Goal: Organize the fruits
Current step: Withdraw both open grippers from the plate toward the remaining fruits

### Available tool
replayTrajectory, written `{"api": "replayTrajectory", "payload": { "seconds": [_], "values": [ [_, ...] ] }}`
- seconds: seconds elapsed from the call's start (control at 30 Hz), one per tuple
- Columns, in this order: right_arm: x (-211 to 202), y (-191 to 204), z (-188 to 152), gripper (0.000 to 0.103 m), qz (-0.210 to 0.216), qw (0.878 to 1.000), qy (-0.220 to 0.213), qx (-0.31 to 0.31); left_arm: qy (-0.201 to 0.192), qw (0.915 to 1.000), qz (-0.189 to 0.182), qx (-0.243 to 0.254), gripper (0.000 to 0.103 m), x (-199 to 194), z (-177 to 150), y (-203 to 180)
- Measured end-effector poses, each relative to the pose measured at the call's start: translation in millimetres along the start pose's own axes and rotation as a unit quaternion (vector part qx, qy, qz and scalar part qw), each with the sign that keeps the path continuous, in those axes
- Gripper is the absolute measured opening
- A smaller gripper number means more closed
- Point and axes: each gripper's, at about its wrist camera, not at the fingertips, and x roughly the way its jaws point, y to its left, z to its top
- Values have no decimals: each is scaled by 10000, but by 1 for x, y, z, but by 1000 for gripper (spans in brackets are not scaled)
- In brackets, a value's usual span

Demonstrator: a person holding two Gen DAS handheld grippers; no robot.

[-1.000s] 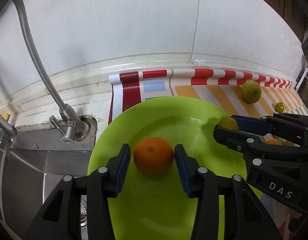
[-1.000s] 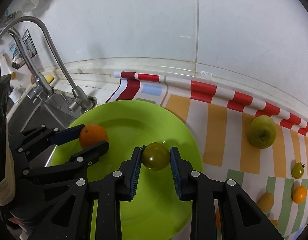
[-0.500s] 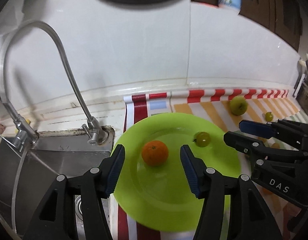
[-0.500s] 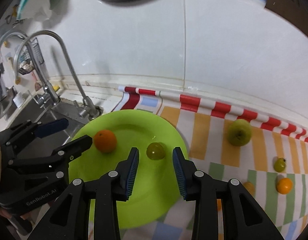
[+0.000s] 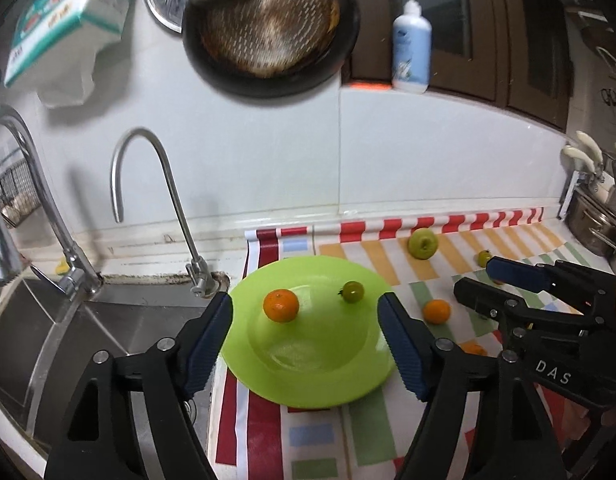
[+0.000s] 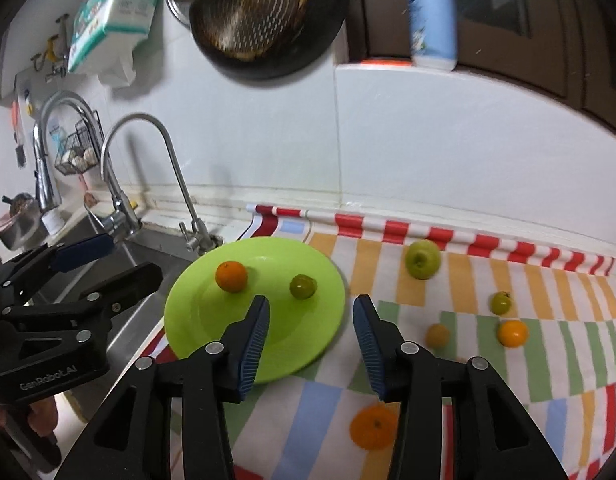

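A lime green plate (image 5: 332, 376) (image 6: 195, 316) lies on a striped mat beside the sink. On it rest an orange (image 5: 281, 305) (image 6: 231, 276) and a small green tomato (image 5: 352, 291) (image 6: 302, 286). My left gripper (image 5: 305, 340) hangs above the plate's near side, its jaws opening, nothing between them. My right gripper (image 6: 311, 340) is raised over the plate's right edge, jaws opening and empty. On the mat lie a green apple (image 6: 423, 259), a second green tomato (image 6: 501, 303), and several small oranges (image 6: 512, 332).
A steel sink (image 5: 47, 332) with two curved taps (image 5: 163, 208) is left of the plate. A dark pan (image 5: 267, 28) and a tissue pack (image 5: 63, 12) hang on the white wall, a soap bottle (image 5: 411, 44) on the ledge. Pots (image 5: 592, 224) sit far right.
Both grippers let go of their fruit, opened wider, and pulled back and up from the plate. The orange and the green tomato stay on the plate.
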Motion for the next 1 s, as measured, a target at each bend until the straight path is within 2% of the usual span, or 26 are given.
{"api": "replayTrajectory", "payload": {
  "seconds": [0.07,0.17,0.33,0.57,1.0],
  "values": [
    [-13,-2,-2,46,-20,10000,-86,34,-89,10000,-12,19,78,-12,0,-6],
    [-35,-7,-7,54,-100,9995,-284,98,-202,9998,-43,14,82,-26,-1,-15],
    [-66,-15,-16,62,-294,9981,-517,157,-395,9991,-113,38,86,-45,-4,-28],
    [-90,-28,-28,71,-596,9959,-651,180,-613,9978,-240,29,89,-60,-14,-45],
    [-112,-59,-56,71,-1015,9921,-684,278,-593,9960,-608,275,91,-50,-34,-88]
  ]
}}
